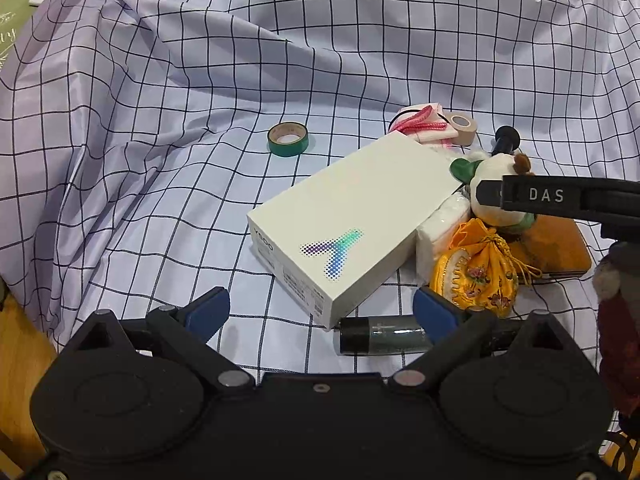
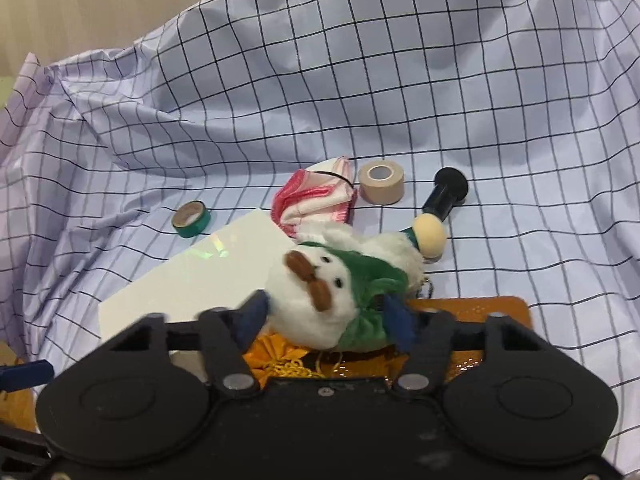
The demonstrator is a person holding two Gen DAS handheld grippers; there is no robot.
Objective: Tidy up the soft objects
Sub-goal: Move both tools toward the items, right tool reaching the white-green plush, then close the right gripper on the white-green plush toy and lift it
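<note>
A white plush toy [image 2: 320,292] with a green hood and brown ears sits between the blue pads of my right gripper [image 2: 326,316], which is shut on it. The toy lies over an orange notebook [image 2: 480,308] and a yellow embroidered pouch [image 2: 280,360]. In the left wrist view the same plush toy [image 1: 490,172] shows at the right, with one black finger [image 1: 492,194] of the right gripper across it. My left gripper [image 1: 322,314] stands open near the corner of a white box [image 1: 352,216]. A pink-and-white cloth [image 2: 316,200] and a tissue pack [image 1: 440,232] lie beside the box.
A green tape roll [image 1: 288,139], a beige tape roll [image 2: 381,182] and a black-handled puff [image 2: 444,196] lie on the checked cloth [image 2: 400,80]. A dark cylinder [image 1: 384,336] lies by my left gripper's right pad. The cloth rises in folds at the back and left.
</note>
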